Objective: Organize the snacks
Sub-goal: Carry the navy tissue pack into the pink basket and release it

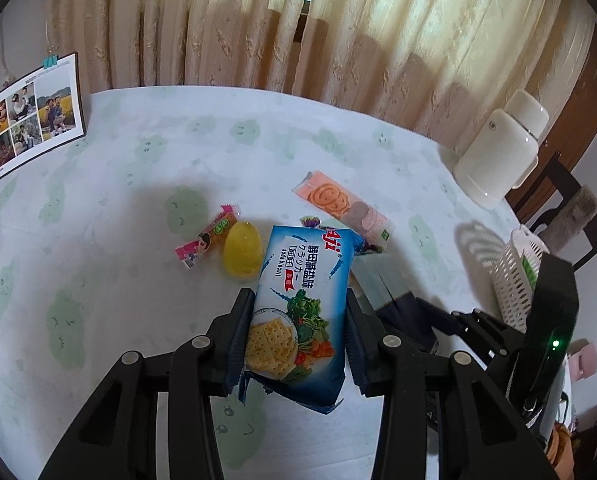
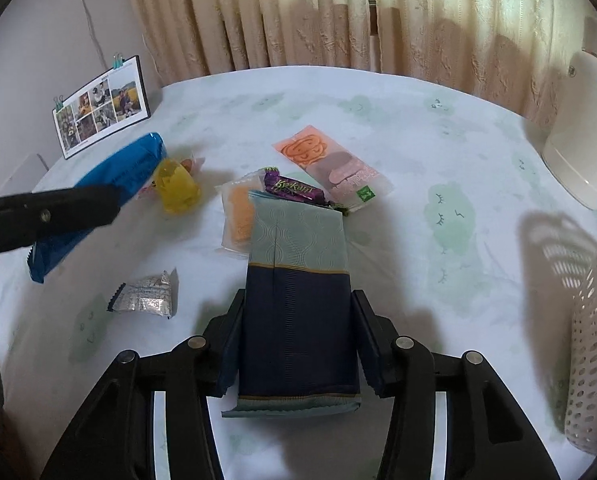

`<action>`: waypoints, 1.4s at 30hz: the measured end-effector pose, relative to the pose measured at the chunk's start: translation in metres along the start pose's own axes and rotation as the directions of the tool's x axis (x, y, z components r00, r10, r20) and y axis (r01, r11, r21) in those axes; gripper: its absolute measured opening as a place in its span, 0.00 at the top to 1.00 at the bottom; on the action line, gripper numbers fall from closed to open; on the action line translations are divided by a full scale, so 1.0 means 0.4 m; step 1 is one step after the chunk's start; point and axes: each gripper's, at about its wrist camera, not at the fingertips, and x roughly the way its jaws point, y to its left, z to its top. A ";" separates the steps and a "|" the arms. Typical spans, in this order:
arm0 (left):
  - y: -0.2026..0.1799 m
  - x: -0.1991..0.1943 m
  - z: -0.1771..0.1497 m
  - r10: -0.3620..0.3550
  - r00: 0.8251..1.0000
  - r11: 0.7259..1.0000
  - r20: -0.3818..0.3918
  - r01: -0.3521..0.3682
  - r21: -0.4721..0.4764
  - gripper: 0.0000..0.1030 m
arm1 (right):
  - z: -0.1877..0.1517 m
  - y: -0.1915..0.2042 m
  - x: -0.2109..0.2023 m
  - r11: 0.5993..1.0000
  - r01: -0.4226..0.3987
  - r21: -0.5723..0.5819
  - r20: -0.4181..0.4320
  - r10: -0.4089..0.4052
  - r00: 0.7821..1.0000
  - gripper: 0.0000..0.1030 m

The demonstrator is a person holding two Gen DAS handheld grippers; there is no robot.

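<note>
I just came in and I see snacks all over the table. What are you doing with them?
Snacks are being tidied up. The left hand-held gripper is shut on a blue cracker packet, and the right hand-held gripper is shut on a dark blue and green packet. A yellow jelly cup, an orange wafer pack and a silver wrapper lie on the table. A white basket stands at the right.
</note>
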 end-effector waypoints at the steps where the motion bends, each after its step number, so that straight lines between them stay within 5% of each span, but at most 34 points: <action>1: 0.002 -0.003 0.000 -0.002 1.000 1.000 0.005 0.002 -0.005 0.63 | -0.001 -0.001 -0.001 1.000 -0.003 0.005 0.001 0.003 1.000 0.52; 14: -0.003 -0.011 -0.002 -0.022 0.999 1.000 0.034 0.022 -0.013 0.63 | 0.033 -0.041 -0.186 0.998 0.019 0.060 0.219 -0.032 0.975 0.52; 21: -0.015 -0.004 -0.006 -0.025 0.999 1.000 0.033 0.025 0.007 0.63 | 0.039 -0.120 -0.269 0.985 0.093 0.146 0.297 -0.134 0.946 0.52; 35: -0.039 0.022 -0.016 -0.023 1.000 0.999 0.003 0.023 0.039 0.63 | -0.011 -0.367 -0.355 0.857 0.255 0.448 0.243 -0.391 0.888 0.52; 42: -0.049 0.031 -0.023 -0.025 1.000 0.998 -0.008 0.025 0.051 0.63 | -0.040 -0.456 -0.336 0.788 0.300 0.537 0.141 -0.434 0.890 0.51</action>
